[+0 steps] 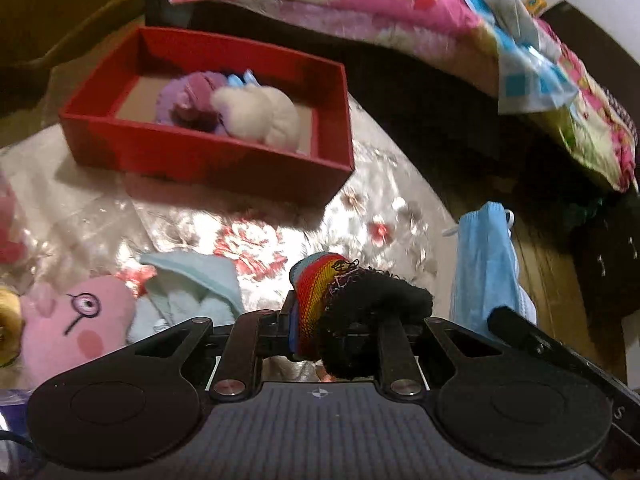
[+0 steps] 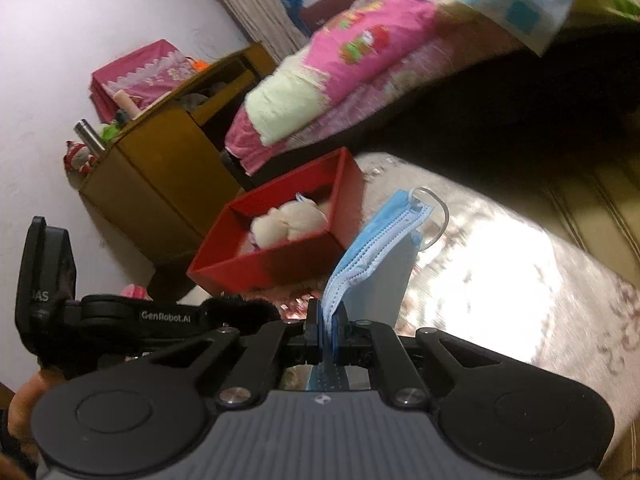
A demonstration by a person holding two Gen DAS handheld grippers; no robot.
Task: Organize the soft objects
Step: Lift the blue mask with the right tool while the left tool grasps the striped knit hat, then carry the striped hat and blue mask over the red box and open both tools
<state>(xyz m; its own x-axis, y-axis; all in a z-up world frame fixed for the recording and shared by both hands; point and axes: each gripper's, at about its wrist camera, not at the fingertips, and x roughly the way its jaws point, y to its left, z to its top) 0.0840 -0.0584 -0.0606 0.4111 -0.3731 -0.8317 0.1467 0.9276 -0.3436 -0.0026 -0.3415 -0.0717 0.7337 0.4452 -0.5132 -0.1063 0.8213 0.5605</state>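
My left gripper (image 1: 316,320) is shut on a knitted piece, rainbow and black (image 1: 352,308), held above the table. My right gripper (image 2: 328,324) is shut on a blue face mask (image 2: 380,240), which also shows in the left wrist view (image 1: 486,264). A red box (image 1: 208,156) sits further back on the table and holds a purple soft toy (image 1: 192,96) and a white one (image 1: 264,112); the box also shows in the right wrist view (image 2: 272,268). A pink plush (image 1: 76,320) and a light blue cloth (image 1: 196,284) lie on the table at the left.
The table has a shiny floral cover (image 1: 260,236). A bed with a pink patterned quilt (image 1: 400,4) stands behind the table. A wooden cabinet (image 2: 160,176) with clutter stands by the wall left of the box.
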